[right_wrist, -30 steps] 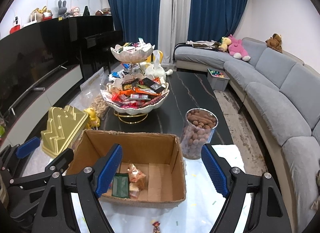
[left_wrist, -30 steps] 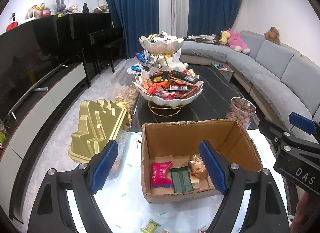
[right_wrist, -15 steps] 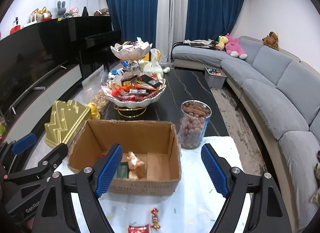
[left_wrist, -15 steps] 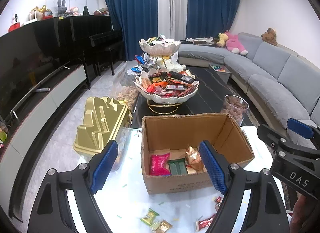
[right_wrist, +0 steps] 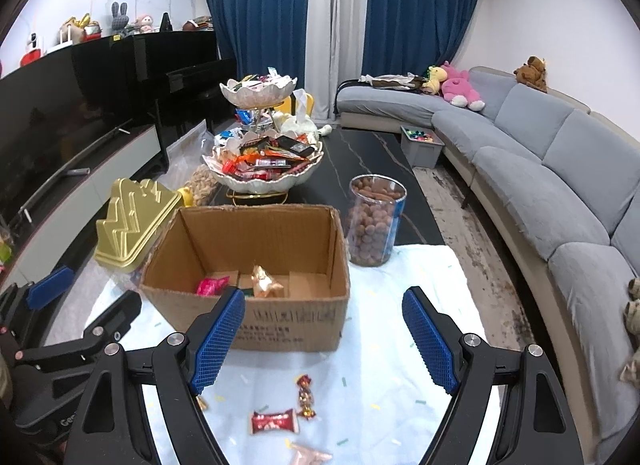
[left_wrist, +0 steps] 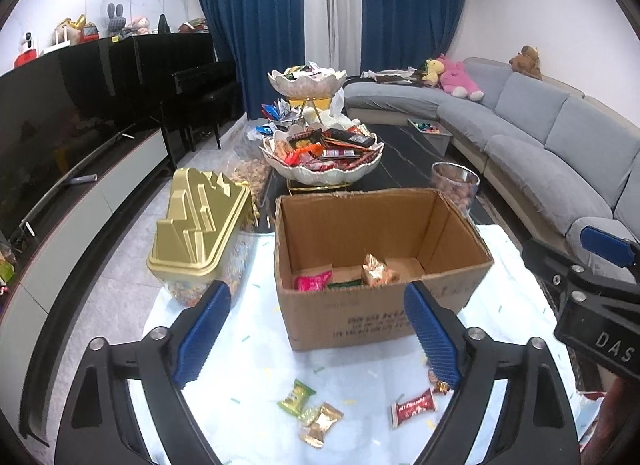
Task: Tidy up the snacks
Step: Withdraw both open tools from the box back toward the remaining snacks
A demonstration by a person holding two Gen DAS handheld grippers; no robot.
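Note:
An open cardboard box (left_wrist: 376, 309) (right_wrist: 288, 323) stands on the white cloth and holds a pink packet (left_wrist: 313, 279), a green packet and a gold-wrapped sweet (left_wrist: 374, 267). Loose snacks lie on the cloth in front of it: a green sweet (left_wrist: 297, 396), gold sweets (left_wrist: 322, 421) and a red packet (left_wrist: 414, 405) (right_wrist: 275, 422). My left gripper (left_wrist: 318, 335) is open and empty, held back from the box. My right gripper (right_wrist: 325, 337) is open and empty, above the loose sweets (right_wrist: 306, 397).
A gold-lidded container (left_wrist: 198, 221) stands left of the box. A glass jar of brown balls (right_wrist: 375, 219) stands behind it on the right. A two-tier snack bowl (left_wrist: 322, 157) sits on the dark table. A grey sofa (right_wrist: 560, 193) runs along the right.
Both grippers have pulled back and up from the box. The box now looks farther away, and the loose snacks on the cloth have come into view.

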